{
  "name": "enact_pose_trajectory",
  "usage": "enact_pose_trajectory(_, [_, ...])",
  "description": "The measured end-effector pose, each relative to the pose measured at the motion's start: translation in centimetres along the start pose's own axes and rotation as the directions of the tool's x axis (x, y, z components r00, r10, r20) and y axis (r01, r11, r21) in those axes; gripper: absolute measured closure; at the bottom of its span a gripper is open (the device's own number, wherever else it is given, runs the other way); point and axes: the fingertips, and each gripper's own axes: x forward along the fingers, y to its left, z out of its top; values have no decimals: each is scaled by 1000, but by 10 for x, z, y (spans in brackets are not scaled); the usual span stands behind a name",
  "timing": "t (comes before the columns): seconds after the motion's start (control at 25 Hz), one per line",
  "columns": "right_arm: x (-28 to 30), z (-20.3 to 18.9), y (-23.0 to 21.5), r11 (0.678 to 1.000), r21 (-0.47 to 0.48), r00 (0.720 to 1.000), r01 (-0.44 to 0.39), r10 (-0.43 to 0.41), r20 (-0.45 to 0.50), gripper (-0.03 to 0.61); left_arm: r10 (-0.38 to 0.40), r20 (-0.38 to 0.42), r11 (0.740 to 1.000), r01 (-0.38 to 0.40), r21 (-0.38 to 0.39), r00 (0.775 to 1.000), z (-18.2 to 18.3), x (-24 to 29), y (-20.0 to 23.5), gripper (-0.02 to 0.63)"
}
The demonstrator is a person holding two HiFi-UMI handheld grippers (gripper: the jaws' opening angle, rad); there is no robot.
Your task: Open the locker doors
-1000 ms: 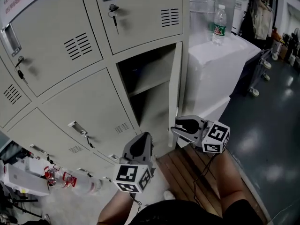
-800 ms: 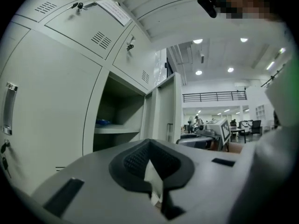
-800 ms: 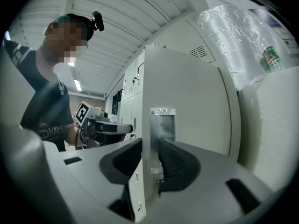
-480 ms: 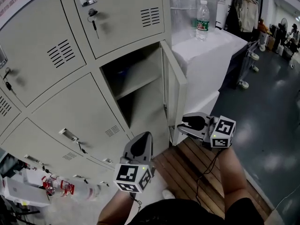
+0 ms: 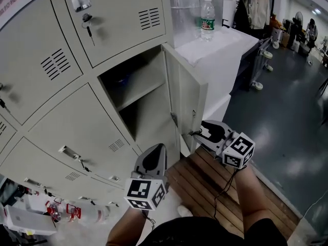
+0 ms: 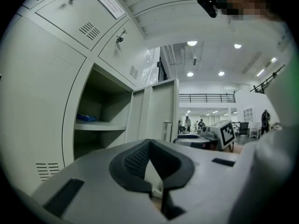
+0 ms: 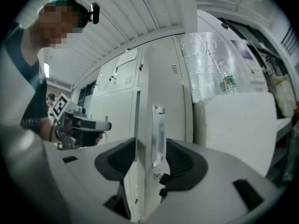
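door (image 5: 187,99) edge and its handle (image 7: 157,134) sit between the right gripper (image 5: 197,133) jaws, which have just been opening, pads off it. left gripper (image 5: 152,158) jaws together, empty. risk: released door swings back, or handle snags a jaw on pull-out.

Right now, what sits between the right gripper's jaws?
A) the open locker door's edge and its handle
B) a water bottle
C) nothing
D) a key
A: in the right gripper view the right gripper has its jaws, which have just been opening, standing apart around the edge of the open locker door and its metal handle.
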Motion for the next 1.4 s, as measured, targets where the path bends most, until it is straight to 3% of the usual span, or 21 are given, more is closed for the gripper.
enact_pose_trajectory(0.32, [-15, -7, -16, 979, -76, 981, 188, -191, -32, 467, -25, -7, 1000, 25, -2, 1000, -2, 0, -6, 614])
enact_pose_trajectory(0.52, [-33, -10, -46, 952, -16, 951, 307, -307, -29, 492, -30, -10, 1000, 30, -3, 999, -3, 1, -9, 612])
enact_pose_trajectory(0.88, [-36, -10, -52, 960, -19, 959, 281, -281, -37, 492, -2, -6, 1000, 2, -16, 1000, -4, 9, -11, 614])
enact_pose_trajectory(1.08, [-38, -7, -44, 970, -88, 973, 226, -229, -19, 478, 34, 6, 999, -34, -27, 999, -7, 13, -14, 612])
enact_pose_trajectory(1.24, [-51, 8, -42, 961, -110, 968, 253, -250, 35, 462, 71, 14, 997, -71, -26, 997, -8, 9, -13, 613])
enact_pose_trajectory(1.4, [-72, 45, -30, 940, -121, 941, 320, -300, 154, 487, 117, 33, 993, -117, -21, 993, -2, -12, -6, 612])
